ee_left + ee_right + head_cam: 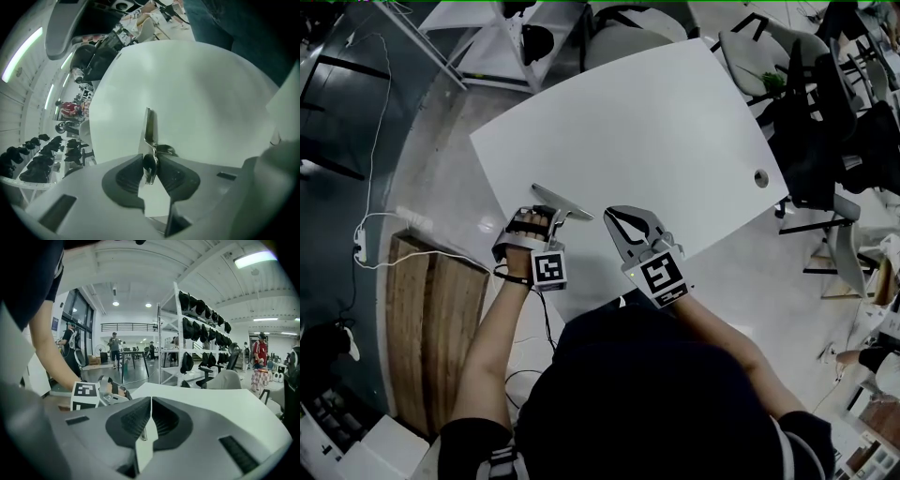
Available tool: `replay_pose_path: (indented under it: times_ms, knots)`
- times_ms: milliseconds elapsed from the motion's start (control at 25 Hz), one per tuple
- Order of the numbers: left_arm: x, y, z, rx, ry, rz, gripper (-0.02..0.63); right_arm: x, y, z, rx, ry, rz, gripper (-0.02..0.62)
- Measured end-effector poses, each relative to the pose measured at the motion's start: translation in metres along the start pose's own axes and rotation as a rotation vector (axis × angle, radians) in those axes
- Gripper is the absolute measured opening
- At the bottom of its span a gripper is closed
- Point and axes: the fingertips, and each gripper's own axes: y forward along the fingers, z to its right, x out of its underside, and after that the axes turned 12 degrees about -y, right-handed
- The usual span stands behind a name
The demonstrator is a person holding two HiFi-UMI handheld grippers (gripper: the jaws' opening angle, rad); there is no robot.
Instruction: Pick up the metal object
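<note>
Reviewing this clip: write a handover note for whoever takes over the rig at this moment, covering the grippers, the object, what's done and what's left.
Left hand-held gripper: shut on the near end of the metal object.
Right hand-held gripper: shut, empty, beside the left one at the near edge of the white table.
Done: the object is grasped.
Left: lift it. These views do not settle whether it is already clear of the table.

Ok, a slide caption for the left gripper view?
Left gripper, jaws shut on a thin shiny metal object seen edge-on, white table beyond.
</note>
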Motion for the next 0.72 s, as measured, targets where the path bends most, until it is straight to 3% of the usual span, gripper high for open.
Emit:
replay_pose_path:
  times_ms: [240, 440, 600, 640, 720]
  knots:
    - [0.001, 0.000, 0.004, 0.021, -0.020, -0.004, 0.082, -0.002, -0.003, 0.002, -0.004, -0.007, 0.008, 0.028]
    - [-0.005, -0.014, 0.001, 0.020, -0.088, 0.001, 0.069, -0.003, -0.011, 0.005, -0.003, -0.017, 0.022, 0.028]
    - [-0.013, -0.031, -0.013, -0.043, -0.153, 0.041, 0.058, -0.008, -0.015, 0.005, -0.004, -0.027, 0.039, 0.028]
    - [-0.015, -0.036, -0.018, -0.066, -0.182, 0.053, 0.025, -0.009, -0.016, 0.005, -0.003, -0.030, 0.044, 0.028]
    - [-0.018, -0.048, -0.029, -0.107, -0.267, 0.084, 0.023, -0.012, -0.017, 0.004, 0.000, -0.036, 0.054, 0.028]
